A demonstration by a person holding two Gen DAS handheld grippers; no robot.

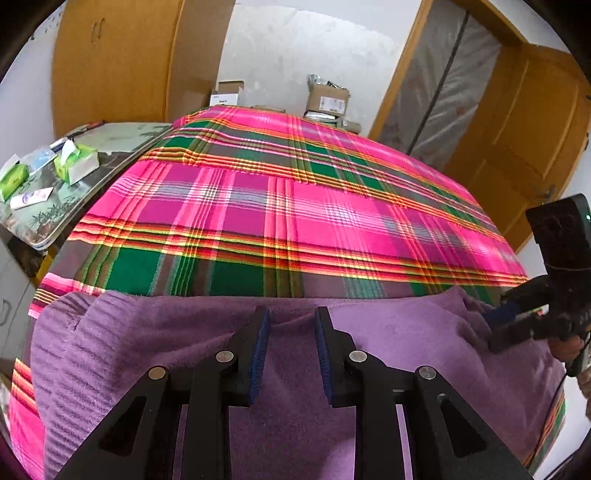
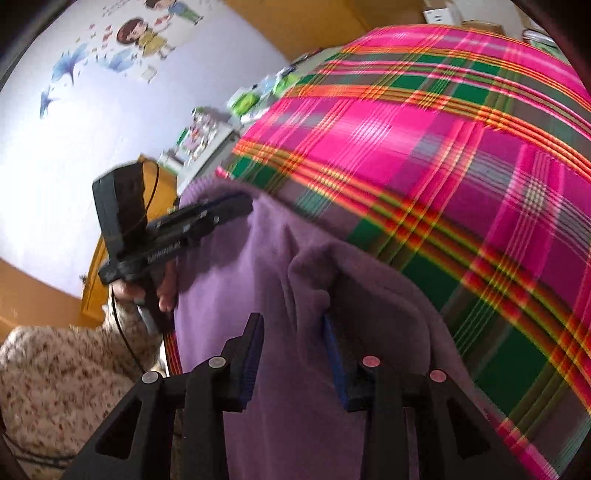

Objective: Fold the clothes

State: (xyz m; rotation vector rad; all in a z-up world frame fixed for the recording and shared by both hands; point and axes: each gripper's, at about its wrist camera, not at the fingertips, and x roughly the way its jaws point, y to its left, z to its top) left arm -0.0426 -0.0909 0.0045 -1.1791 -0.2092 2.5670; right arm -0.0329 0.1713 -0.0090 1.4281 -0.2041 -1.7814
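We see the purple garment (image 1: 369, 339) lying on the near edge of the plaid sheet (image 1: 280, 206), partly bunched at both sides. Our left gripper (image 1: 291, 321) hovers over its far edge with jaws part open, cloth between them but not pinched. Our right gripper (image 2: 291, 328) also stands part open, a raised fold draped over its right finger (image 2: 332, 350).

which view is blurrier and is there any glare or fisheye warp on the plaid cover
Right wrist view is blurrier: the plaid cover and wall stickers smear. Left wrist view is sharp, with a pale sheen on the cover at mid-right. Both views bulge the cover into a dome, with dark lens corners; the purple garment is evenly lit.
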